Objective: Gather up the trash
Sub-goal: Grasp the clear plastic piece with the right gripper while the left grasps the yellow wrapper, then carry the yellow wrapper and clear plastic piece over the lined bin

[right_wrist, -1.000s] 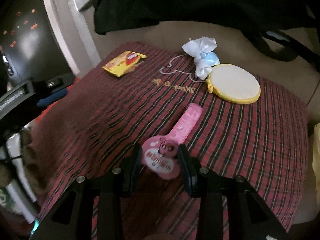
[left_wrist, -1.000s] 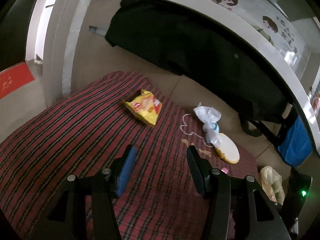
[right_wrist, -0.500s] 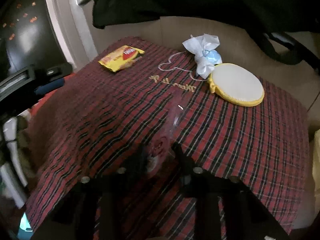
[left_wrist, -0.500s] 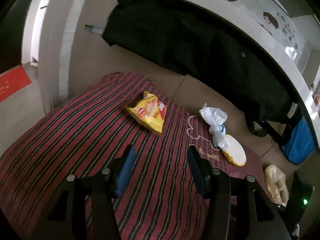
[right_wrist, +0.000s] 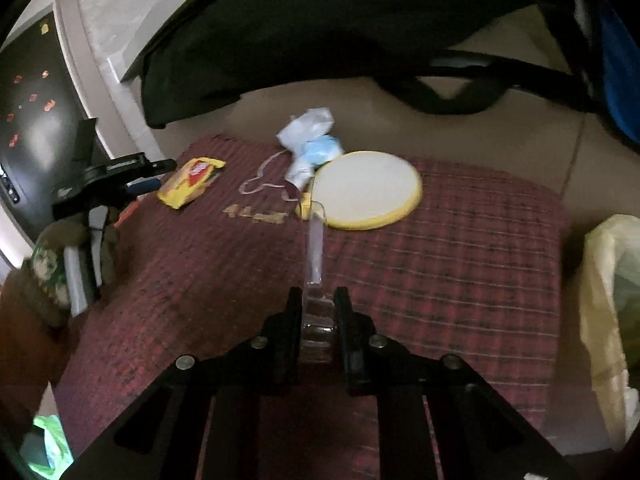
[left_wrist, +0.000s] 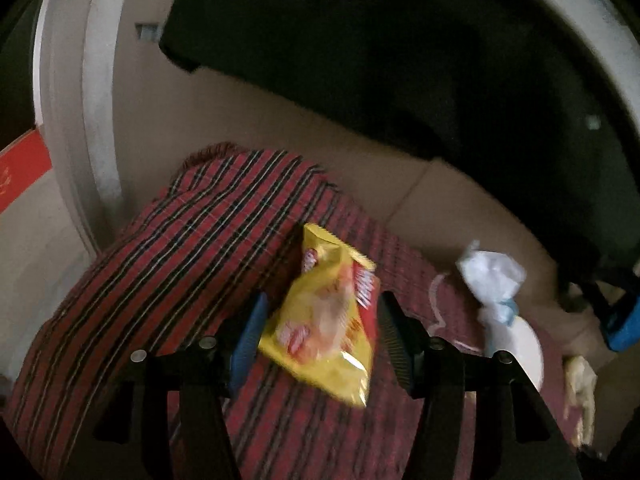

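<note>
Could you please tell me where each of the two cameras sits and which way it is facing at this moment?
Left wrist: rides the left tool, looking down along its open fingers at the yellow snack packet between them, not gripped.
Right wrist: rides the right tool, which has just been closing and is shut on a clear wrapper; the left tool and a sleeve show at left.
Shared: the red plaid cloth, packet, white tissue wad, round yellow-rimmed pad.

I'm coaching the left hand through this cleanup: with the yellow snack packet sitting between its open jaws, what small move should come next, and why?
Probably close the left gripper on the yellow snack packet. Its jaws stand open with the packet lying between them on the red plaid cloth, and neither pad seems to press on it yet. The right gripper is already shut on a clear plastic wrapper, so it is busy.
</note>
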A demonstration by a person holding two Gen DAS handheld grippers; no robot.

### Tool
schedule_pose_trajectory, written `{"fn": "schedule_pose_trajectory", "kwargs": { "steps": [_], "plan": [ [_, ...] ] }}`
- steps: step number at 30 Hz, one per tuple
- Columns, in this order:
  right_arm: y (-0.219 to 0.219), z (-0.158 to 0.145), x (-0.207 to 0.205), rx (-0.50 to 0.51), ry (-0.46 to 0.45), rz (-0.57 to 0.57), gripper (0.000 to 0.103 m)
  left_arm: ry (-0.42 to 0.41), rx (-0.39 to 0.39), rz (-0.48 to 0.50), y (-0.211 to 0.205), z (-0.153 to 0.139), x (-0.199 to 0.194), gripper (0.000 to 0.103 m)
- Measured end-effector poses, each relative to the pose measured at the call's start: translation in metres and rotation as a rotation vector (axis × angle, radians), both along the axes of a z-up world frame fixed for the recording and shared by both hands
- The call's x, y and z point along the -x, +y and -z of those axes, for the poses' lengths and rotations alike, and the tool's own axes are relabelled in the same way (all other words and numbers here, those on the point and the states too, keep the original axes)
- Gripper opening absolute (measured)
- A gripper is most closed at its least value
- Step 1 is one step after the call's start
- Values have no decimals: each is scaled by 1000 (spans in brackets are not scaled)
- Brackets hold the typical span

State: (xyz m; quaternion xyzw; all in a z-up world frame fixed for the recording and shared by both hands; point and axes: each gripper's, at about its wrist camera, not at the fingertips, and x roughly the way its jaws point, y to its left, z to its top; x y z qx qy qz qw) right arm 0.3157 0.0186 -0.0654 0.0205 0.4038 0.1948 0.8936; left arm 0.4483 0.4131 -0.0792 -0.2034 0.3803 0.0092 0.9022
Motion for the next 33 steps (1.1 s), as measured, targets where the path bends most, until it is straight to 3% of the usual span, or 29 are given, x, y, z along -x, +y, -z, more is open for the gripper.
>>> {"fn": "schedule_pose_trajectory", "kwargs": {
  "steps": [5,9,10,11,15,21,33],
  "plan": [
    [-7,8,1,20,-4,-7,13,87,-8,-24,-14,15,-16,56],
    [-12,10,4,4,-5,-15,13,106,-26,-48,-26,15,-11,41],
    [-14,10,6,1,-10,-16,13,100,-20,-38,-30,13,-8,29],
    [-16,9,9,-1,-13,-17,13,94,-27,-32,-34,11,-4,26],
    [-25,3,19,-18,-28,-18,13,23,-113,-19,-68,-13,29,24],
    [-40,-15,37,-40,-75,-12,13,-96,-177,26,-131,-56,95,24],
    [-85,-70,64,-48,-226,19,13,-320,-205,125,-241,-107,195,24]
  ]
}}
